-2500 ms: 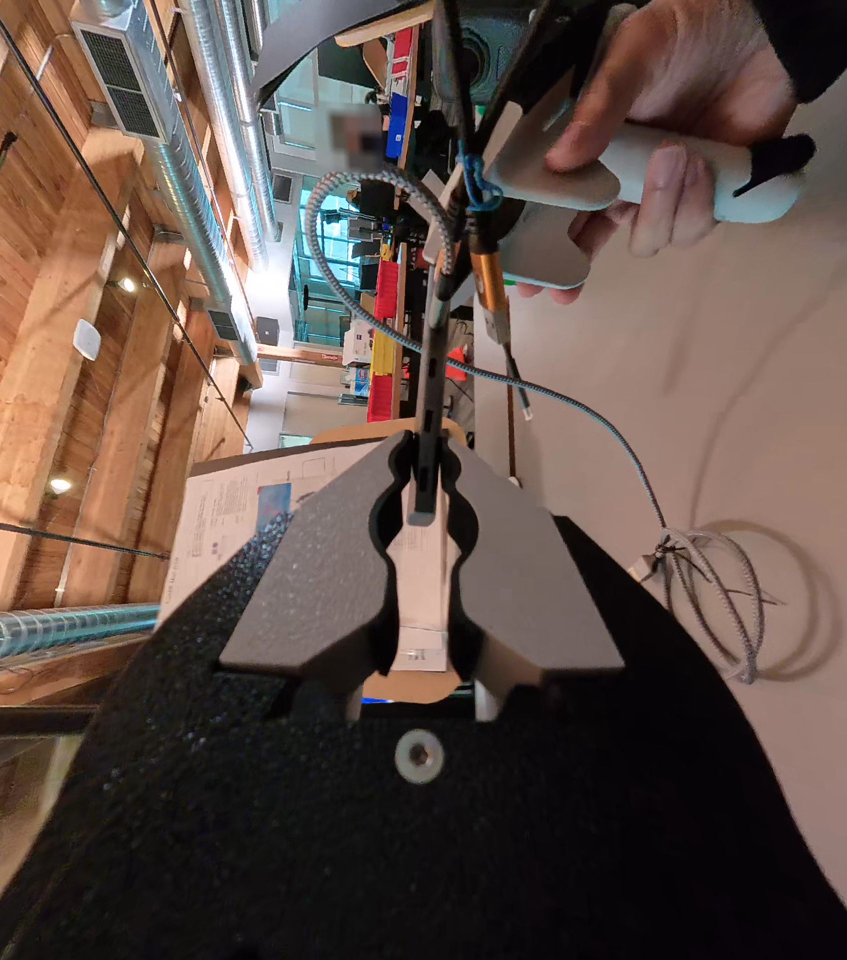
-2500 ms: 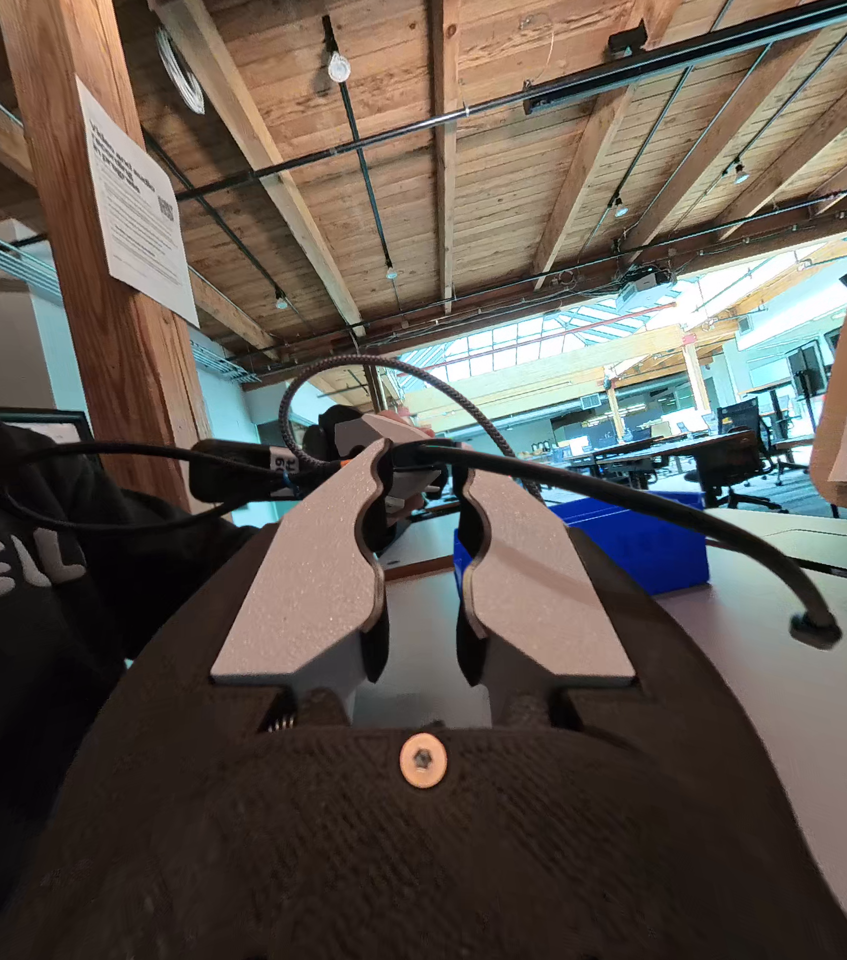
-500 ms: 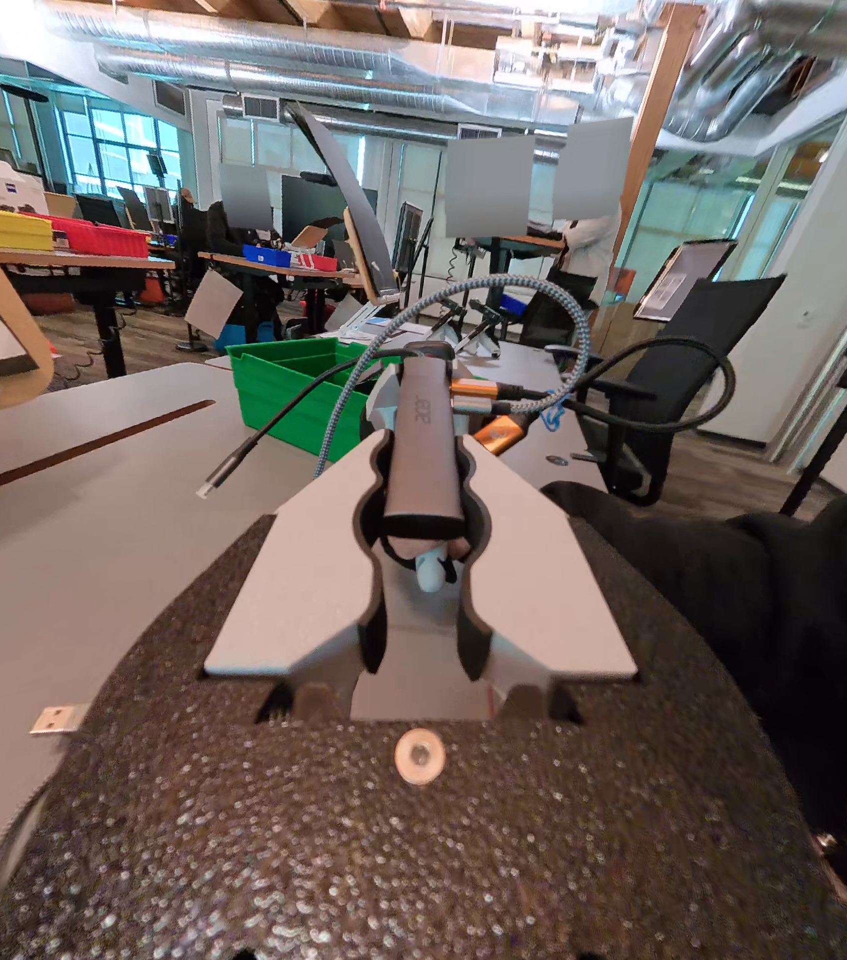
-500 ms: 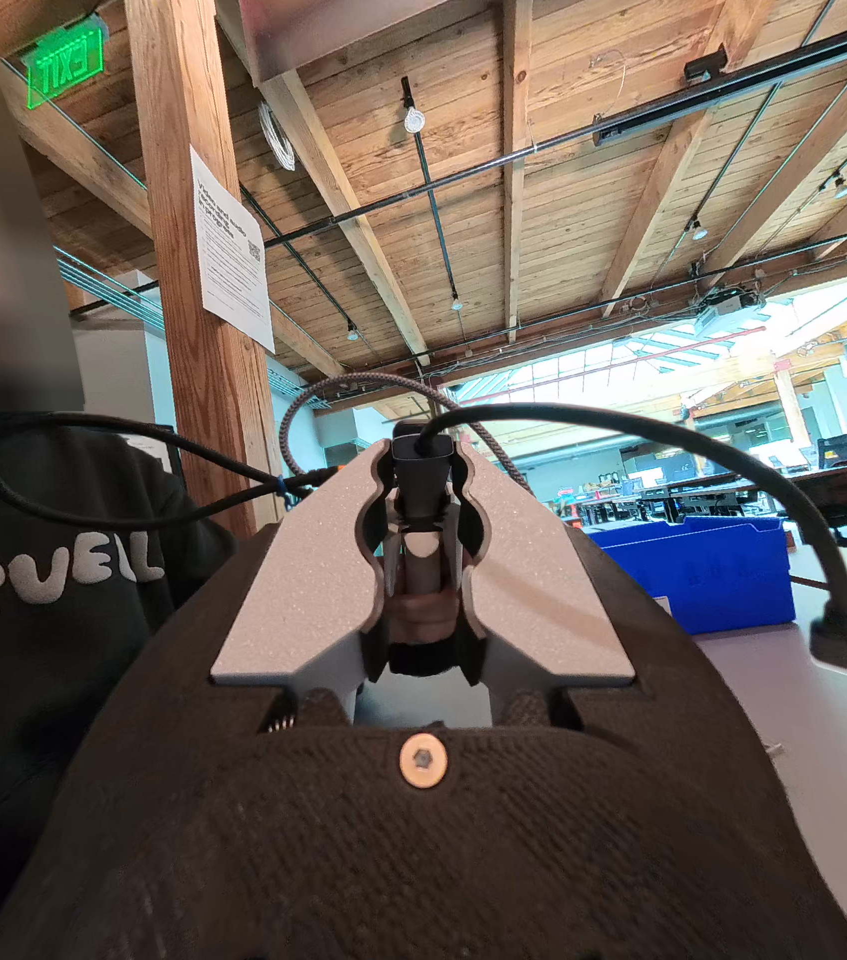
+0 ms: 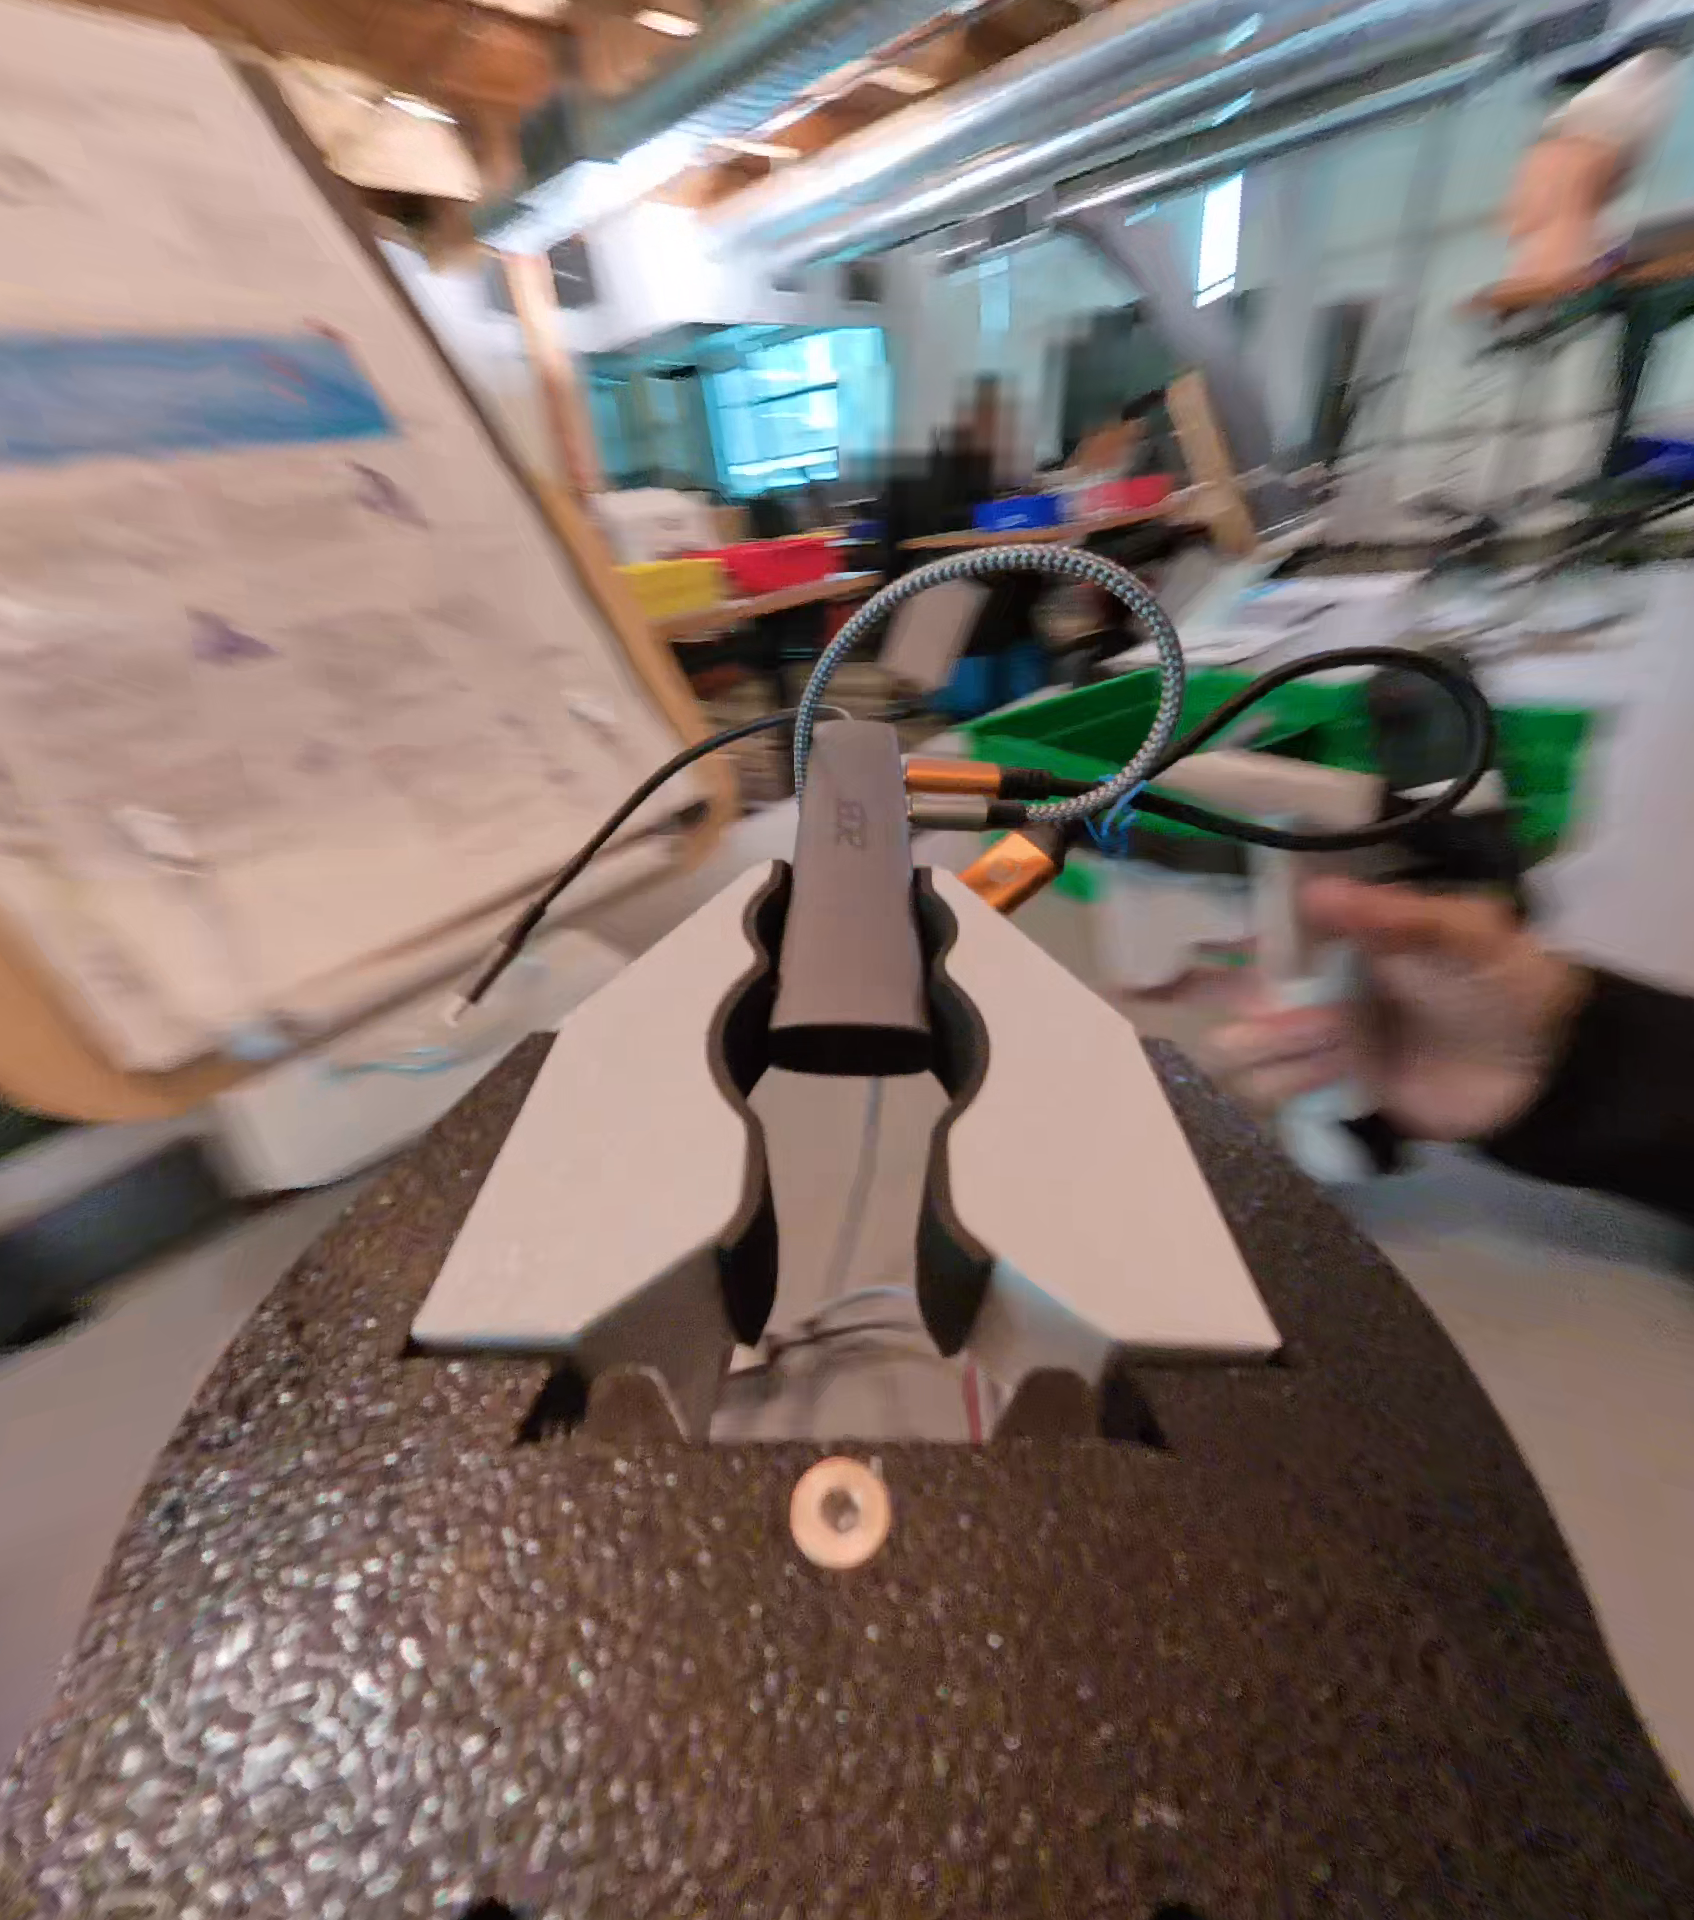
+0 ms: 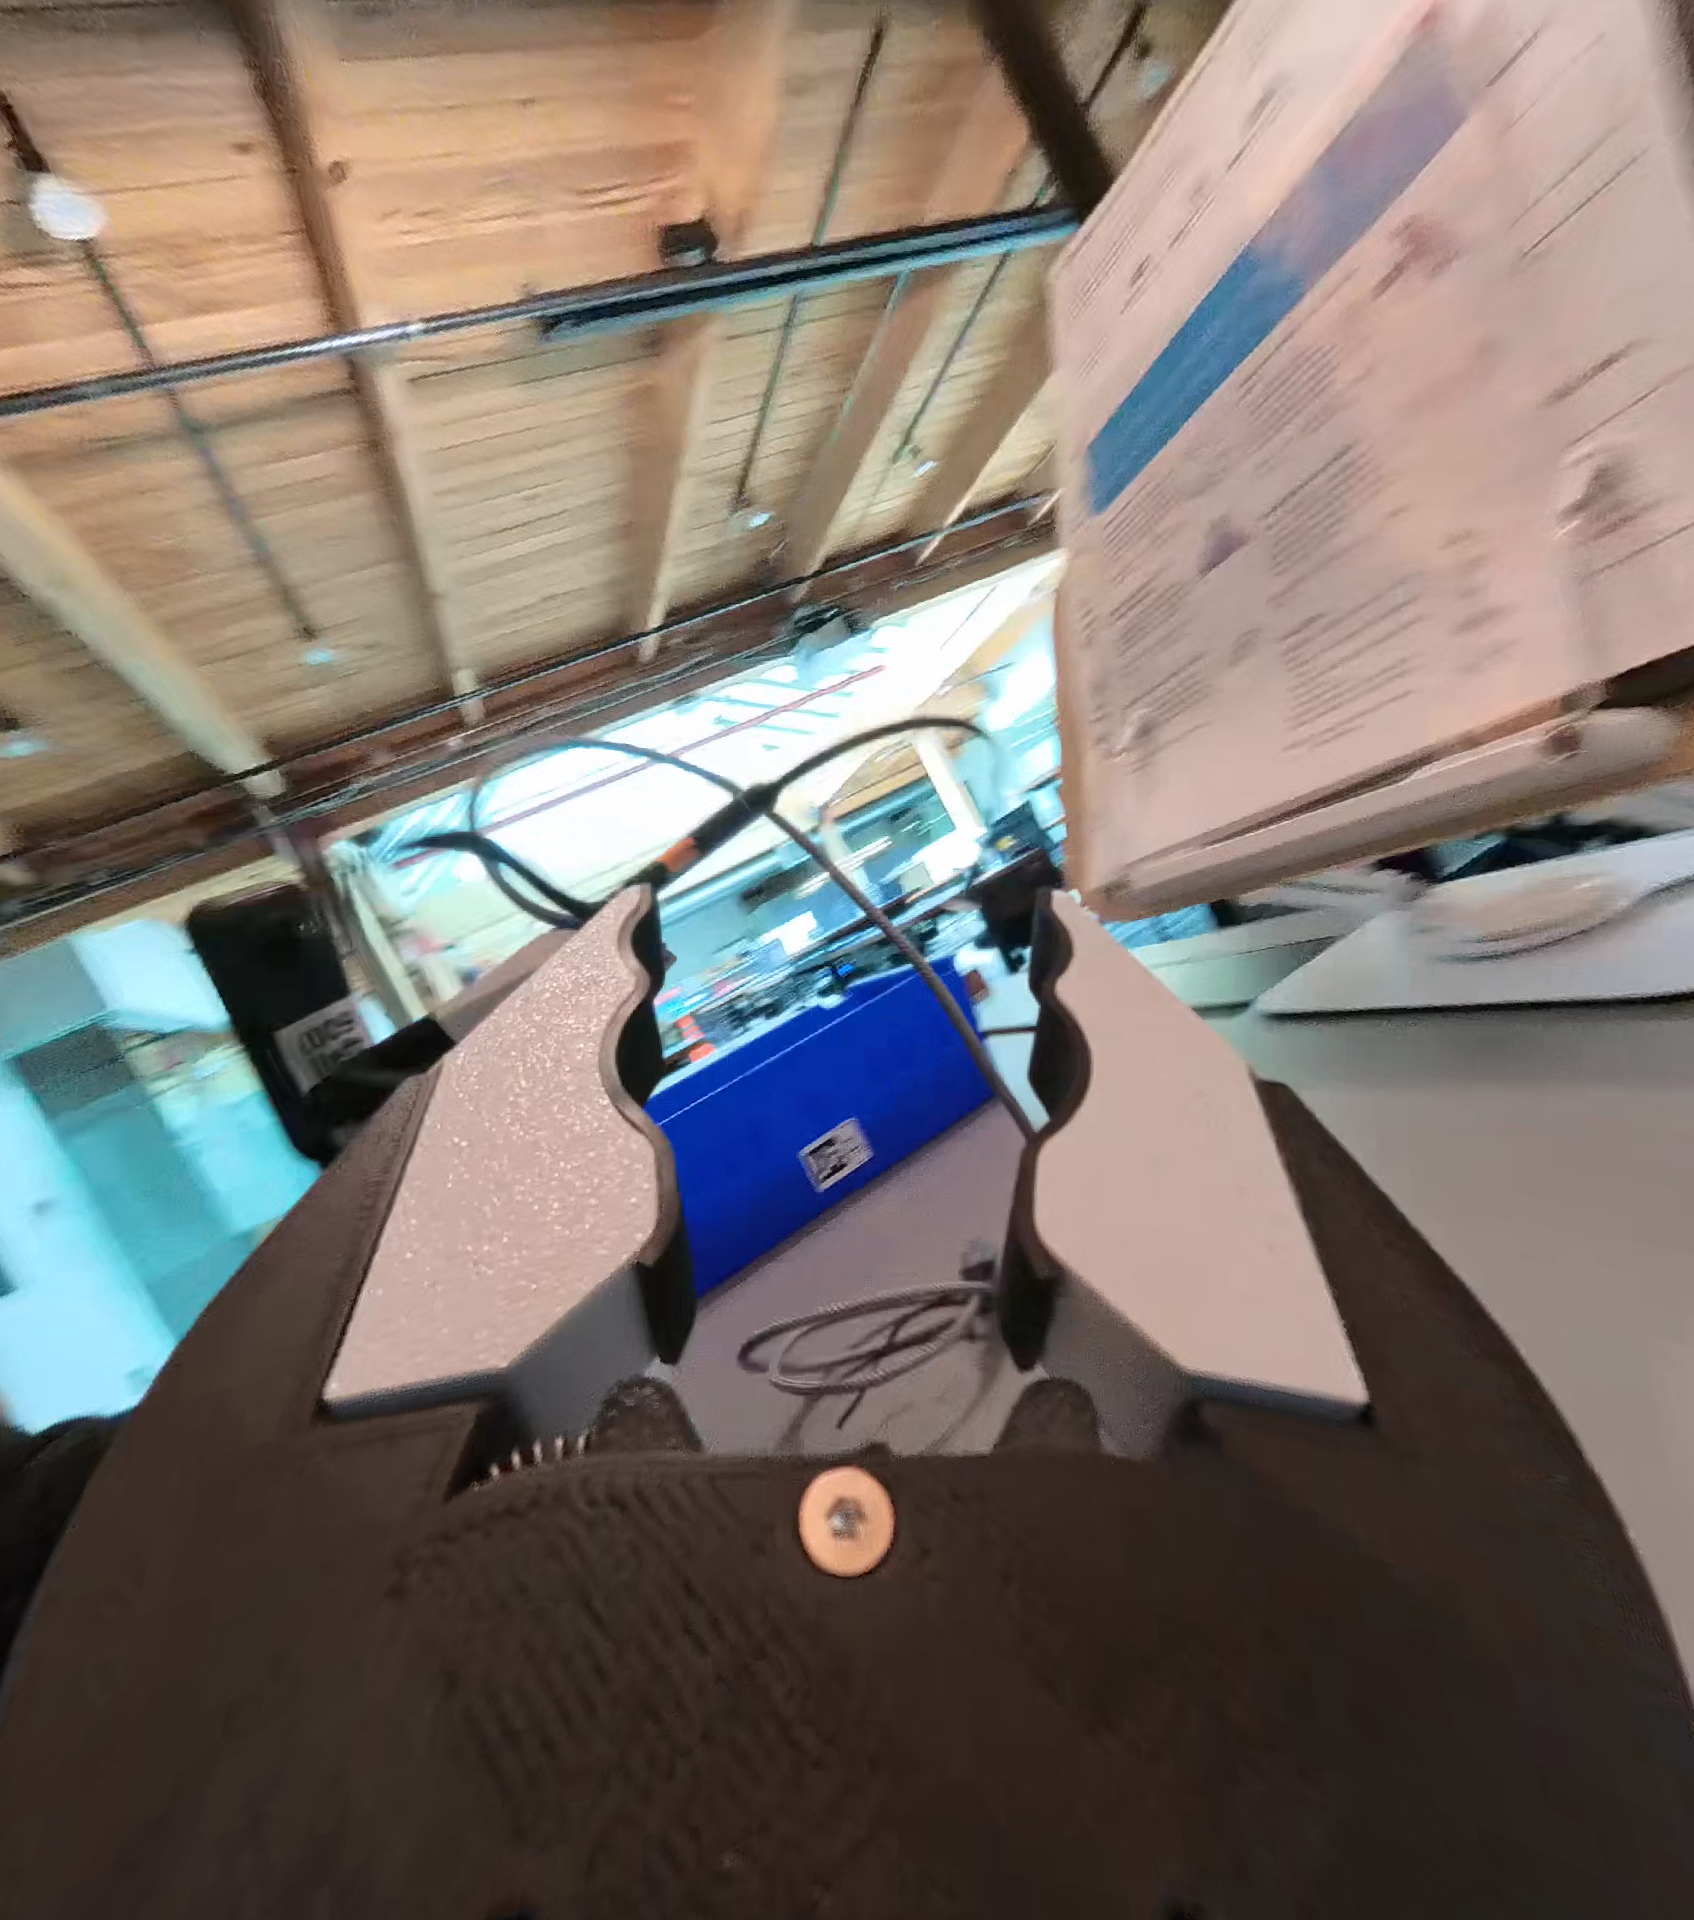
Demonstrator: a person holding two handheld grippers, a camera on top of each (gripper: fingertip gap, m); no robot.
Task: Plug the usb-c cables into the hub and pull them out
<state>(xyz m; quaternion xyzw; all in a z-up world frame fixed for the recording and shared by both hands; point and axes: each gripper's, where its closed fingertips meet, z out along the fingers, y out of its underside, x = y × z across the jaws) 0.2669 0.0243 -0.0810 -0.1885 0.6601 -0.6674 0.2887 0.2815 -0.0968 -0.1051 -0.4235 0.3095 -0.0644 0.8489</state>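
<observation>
My left gripper [image 5: 848,883] is shut on the grey hub [image 5: 848,894] and holds it up, pointing away. An orange plug [image 5: 952,774] and a silver plug [image 5: 952,812] sit in the hub's right side; a braided cable [image 5: 1019,582] and a black cable [image 5: 1383,727] loop from them. Another orange plug [image 5: 1014,868] hangs below. A thin black cable [image 5: 604,842] droops left with its end free. My right gripper [image 6: 848,935] is open and empty; cables [image 6: 718,821] hang in the air beyond it. A hand [image 5: 1394,1018] on a white handle shows at right.
A tilted wooden board with a printed sheet [image 5: 199,571] stands close on the left, also at the upper right of the right wrist view [image 6: 1394,468]. A blue bin [image 6: 822,1091] and a coiled cable [image 6: 874,1340] sit on the grey table [image 6: 1549,1195]. A green bin [image 5: 1134,717] lies behind the hub.
My right gripper has let go of the black plug it held, opened wide and swung away. My left gripper still holds the hub and has turned left toward the board.
</observation>
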